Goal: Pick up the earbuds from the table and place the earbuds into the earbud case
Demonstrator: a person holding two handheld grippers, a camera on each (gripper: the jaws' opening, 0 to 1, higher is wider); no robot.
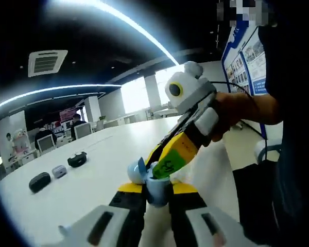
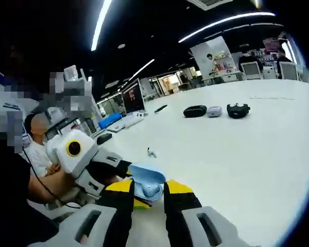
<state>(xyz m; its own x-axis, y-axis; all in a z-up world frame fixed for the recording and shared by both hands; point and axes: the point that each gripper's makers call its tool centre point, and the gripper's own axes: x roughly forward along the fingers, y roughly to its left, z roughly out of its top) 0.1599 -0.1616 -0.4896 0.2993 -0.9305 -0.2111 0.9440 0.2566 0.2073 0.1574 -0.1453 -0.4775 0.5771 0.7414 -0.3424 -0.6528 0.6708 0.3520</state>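
The left gripper is clenched on the light blue earbud case, its black and yellow jaws pressing the case body from both sides, the lid open and tilted to the left. In the left gripper view the right gripper reaches in from the right, its green-tipped end touching the open top of the case; whether it grips an earbud there cannot be told.

In the right gripper view the right gripper's jaws stand close on either side of the open case, with a pale blue piece lying inside the cavity; the grip itself cannot be judged. One small earbud lies on the white table, just beyond the case and apart from it.

The table surface ahead is wide and bare up to three small pouches, one black, one grey, one black, set in a row well away. The near table edge runs beside the person's sleeve.
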